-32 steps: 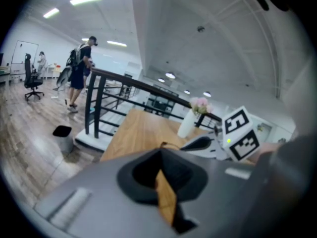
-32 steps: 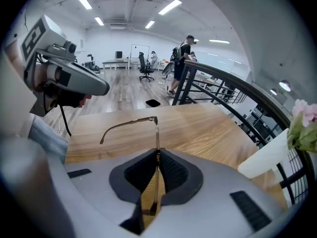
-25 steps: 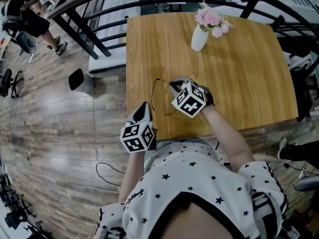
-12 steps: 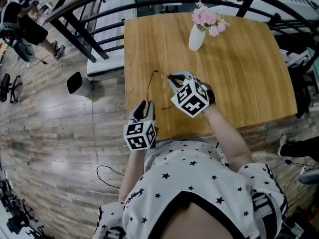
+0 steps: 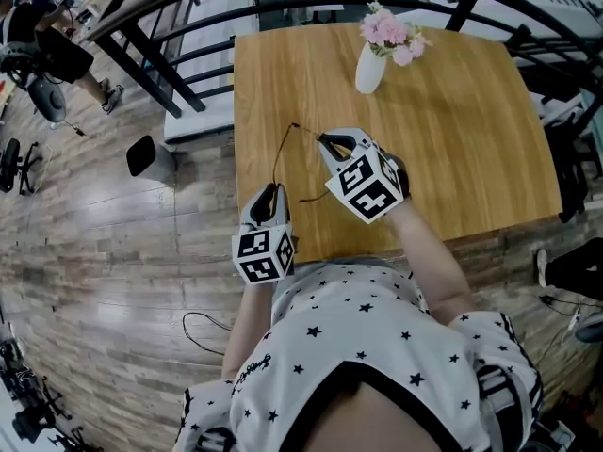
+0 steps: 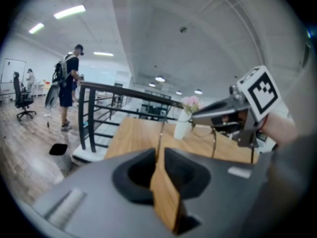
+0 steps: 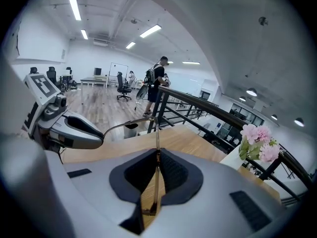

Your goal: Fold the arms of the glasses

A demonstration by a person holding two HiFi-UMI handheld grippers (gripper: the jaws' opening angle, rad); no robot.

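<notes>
Wire glasses (image 7: 130, 122) hang clamped in the right gripper (image 7: 157, 152). The left gripper (image 6: 159, 150) is closing around one arm; a crooked squeeze might bend it or let it slip.

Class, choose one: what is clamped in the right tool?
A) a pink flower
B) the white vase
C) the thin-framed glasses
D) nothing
C: in the right gripper view, the right tool has its jaws closed on the thin frame of the glasses.
</notes>
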